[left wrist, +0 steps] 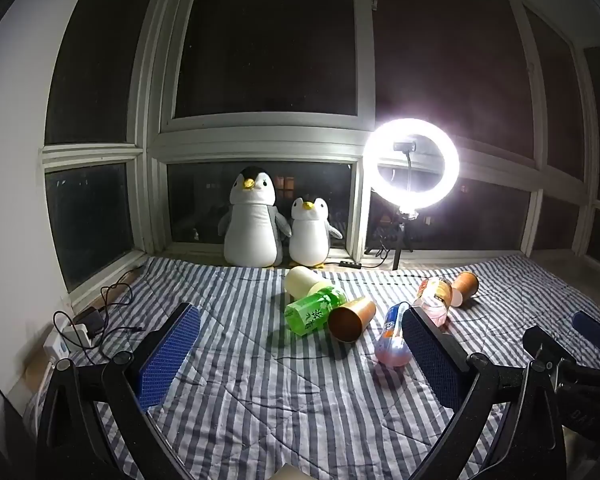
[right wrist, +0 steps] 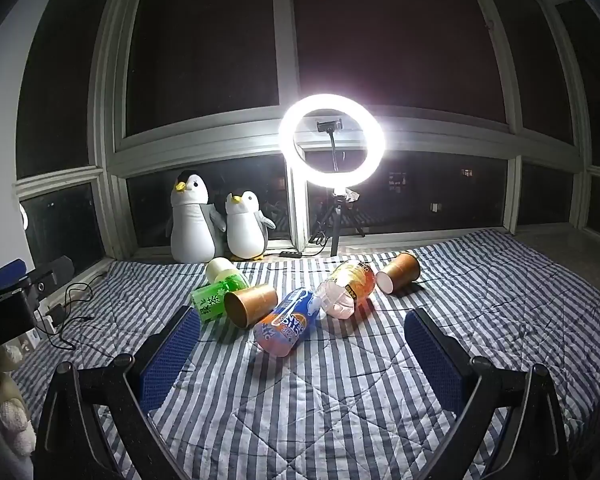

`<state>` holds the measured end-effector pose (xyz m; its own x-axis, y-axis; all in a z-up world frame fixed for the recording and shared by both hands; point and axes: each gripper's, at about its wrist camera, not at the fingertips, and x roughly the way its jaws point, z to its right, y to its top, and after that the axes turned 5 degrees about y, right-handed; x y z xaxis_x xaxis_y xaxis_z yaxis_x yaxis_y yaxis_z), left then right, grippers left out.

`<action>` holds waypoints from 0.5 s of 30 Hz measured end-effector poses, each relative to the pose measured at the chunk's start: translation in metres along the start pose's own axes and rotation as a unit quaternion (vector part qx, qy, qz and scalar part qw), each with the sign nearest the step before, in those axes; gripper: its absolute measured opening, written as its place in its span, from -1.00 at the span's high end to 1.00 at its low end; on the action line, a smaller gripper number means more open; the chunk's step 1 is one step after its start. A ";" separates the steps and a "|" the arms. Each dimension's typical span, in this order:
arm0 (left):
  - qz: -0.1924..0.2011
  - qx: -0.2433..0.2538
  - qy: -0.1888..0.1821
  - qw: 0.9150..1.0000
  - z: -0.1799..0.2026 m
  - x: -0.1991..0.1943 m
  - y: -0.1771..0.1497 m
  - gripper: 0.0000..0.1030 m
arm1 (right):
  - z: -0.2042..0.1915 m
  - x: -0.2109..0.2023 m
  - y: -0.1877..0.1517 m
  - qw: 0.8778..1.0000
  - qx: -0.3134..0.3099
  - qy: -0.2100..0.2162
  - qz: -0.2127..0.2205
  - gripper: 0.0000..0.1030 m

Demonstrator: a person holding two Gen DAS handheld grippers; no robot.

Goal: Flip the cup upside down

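Stripes of blue and white run across the quilted bedspread in the left wrist view, and above it the left gripper hangs with its blue-padded fingers spread wide, gripping nothing. Near the middle of the bedspread a brown paper cup lies on its side, mouth turned toward the camera, touching a green plastic bottle that lies just behind a cream cylindrical container. A blue-labelled bottle of pink drink lies beside the cup; an orange-labelled clear bottle and a second brown paper cup, also on its side, lie toward the far edge. Two plush penguins sit on the sill at that far edge, with a glowing ring light on a tripod to one side.

In the right wrist view the right gripper is likewise wide open and holds nothing. The nearer brown paper cup lies ahead between the green bottle and the blue-labelled bottle; the second cup lies beyond the orange-labelled bottle, near the far edge.
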<state>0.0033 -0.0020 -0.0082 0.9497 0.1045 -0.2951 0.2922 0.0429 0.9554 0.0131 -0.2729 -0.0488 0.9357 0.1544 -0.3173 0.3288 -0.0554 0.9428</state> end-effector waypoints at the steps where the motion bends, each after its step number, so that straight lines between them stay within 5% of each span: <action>1: 0.000 0.000 0.001 1.000 0.000 0.000 0.000 -0.99 | 0.000 0.000 0.000 1.000 0.000 0.000 0.000 -0.95; 15: 0.000 -0.002 0.002 1.000 -0.003 0.004 -0.005 -0.99 | -0.002 0.001 -0.005 1.000 0.001 0.000 0.000 -0.95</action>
<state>0.0051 0.0009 -0.0138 0.9490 0.1090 -0.2959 0.2924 0.0469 0.9551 0.0118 -0.2707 -0.0533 0.9359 0.1543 -0.3167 0.3284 -0.0569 0.9428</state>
